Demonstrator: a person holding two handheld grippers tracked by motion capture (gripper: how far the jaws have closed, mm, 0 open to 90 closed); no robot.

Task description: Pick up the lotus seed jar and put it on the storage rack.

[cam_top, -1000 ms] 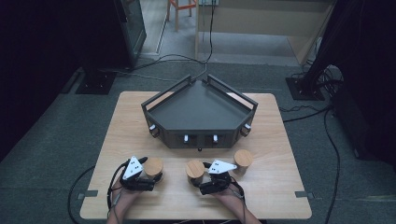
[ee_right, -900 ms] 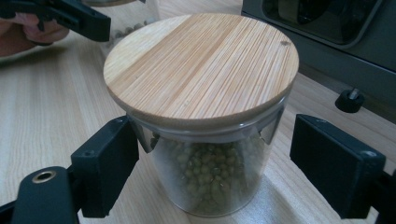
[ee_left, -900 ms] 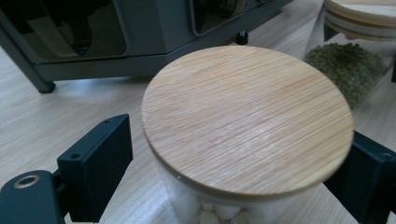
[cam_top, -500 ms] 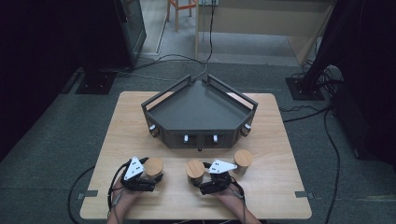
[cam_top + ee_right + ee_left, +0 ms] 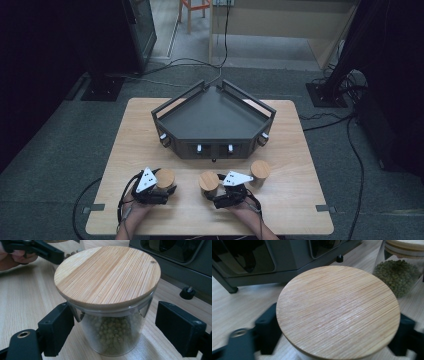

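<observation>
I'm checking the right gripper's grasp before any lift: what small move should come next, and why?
Probably close the right gripper on the bean jar. Its jaws stand either side of the glass below the wooden lid, but a gap shows between the glass and one pad, so nothing is gripped yet.

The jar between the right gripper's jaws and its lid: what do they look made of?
The jar looks like clear glass, possibly clear plastic: smooth and see-through, with small green beans showing inside. Its lid looks like bamboo or pale wood: fine parallel grain in matte, unpainted strips.
</observation>
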